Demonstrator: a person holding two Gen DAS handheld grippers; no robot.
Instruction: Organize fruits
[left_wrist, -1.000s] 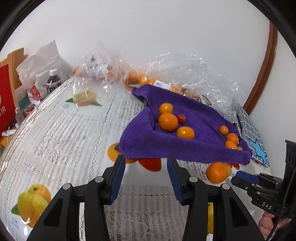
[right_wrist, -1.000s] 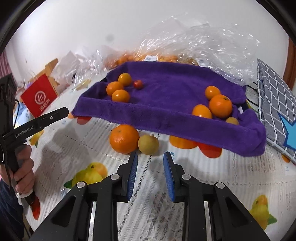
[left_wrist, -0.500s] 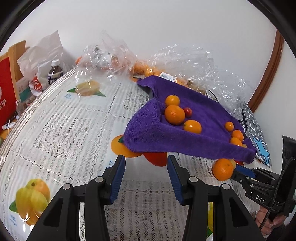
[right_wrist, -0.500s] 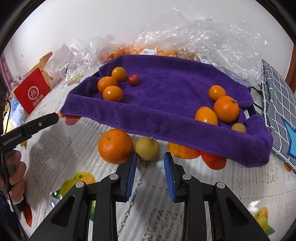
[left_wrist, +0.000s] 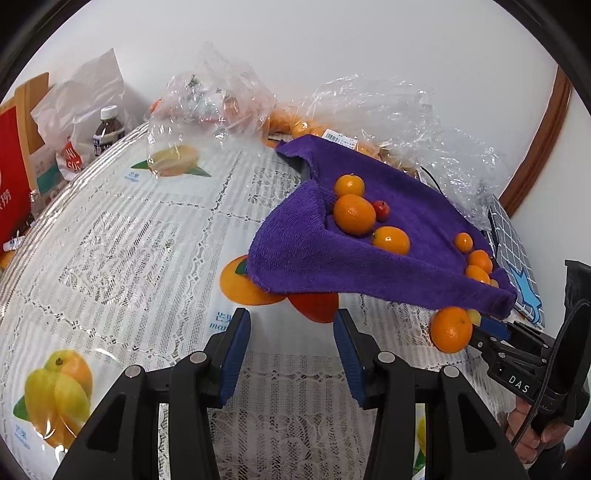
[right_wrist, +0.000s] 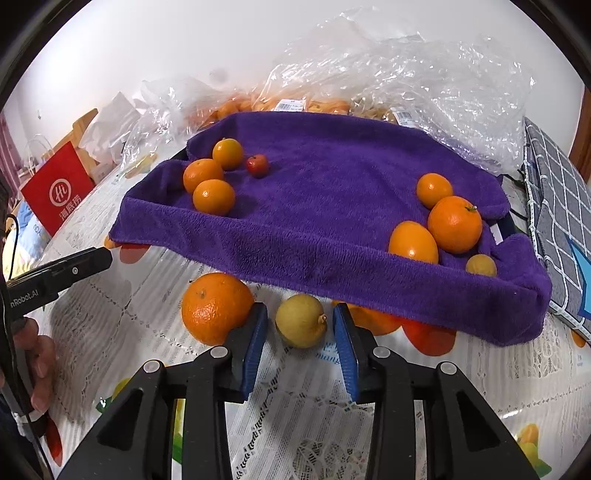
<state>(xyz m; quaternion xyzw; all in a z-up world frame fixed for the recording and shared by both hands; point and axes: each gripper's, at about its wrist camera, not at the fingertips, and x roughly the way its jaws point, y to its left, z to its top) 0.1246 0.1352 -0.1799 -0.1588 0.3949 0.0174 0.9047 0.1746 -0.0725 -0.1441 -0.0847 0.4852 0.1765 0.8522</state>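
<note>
Yellow fruit (right_wrist: 301, 325): here we are, it lies on the bench just in front of the towel's near edge, between our right tool's two blue pads; a thin gap shows on each side, so nothing presses it yet
Right tool (right_wrist: 300, 334): we see its jaws opening around that yellow fruit, a little wider than the fruit; it has hold of nothing
Big orange (right_wrist: 216, 307): on the bench just left of the yellow fruit; the tool's left finger looks to touch its right flank
Purple towel (right_wrist: 332, 236): draped over a raised tray, front hem hanging above the two loose fruits; on its left end we count three small oranges (right_wrist: 214, 196) and one little red fruit (right_wrist: 257, 165); on its right end three more oranges (right_wrist: 455, 223) and a small yellowish one at the corner
Left tool (left_wrist: 291, 341): we hover over bare bench short of the towel's corner; jaws partly apart, nothing between them
Bench (left_wrist: 129, 258): lace-patterned cover printed with fruit pictures
Farther out: crumpled clear plastic bags (right_wrist: 399, 74) with more oranges behind the towel; a grey checked cloth (right_wrist: 554, 192) to the right; a red paper bag (right_wrist: 59, 194) far left
</note>
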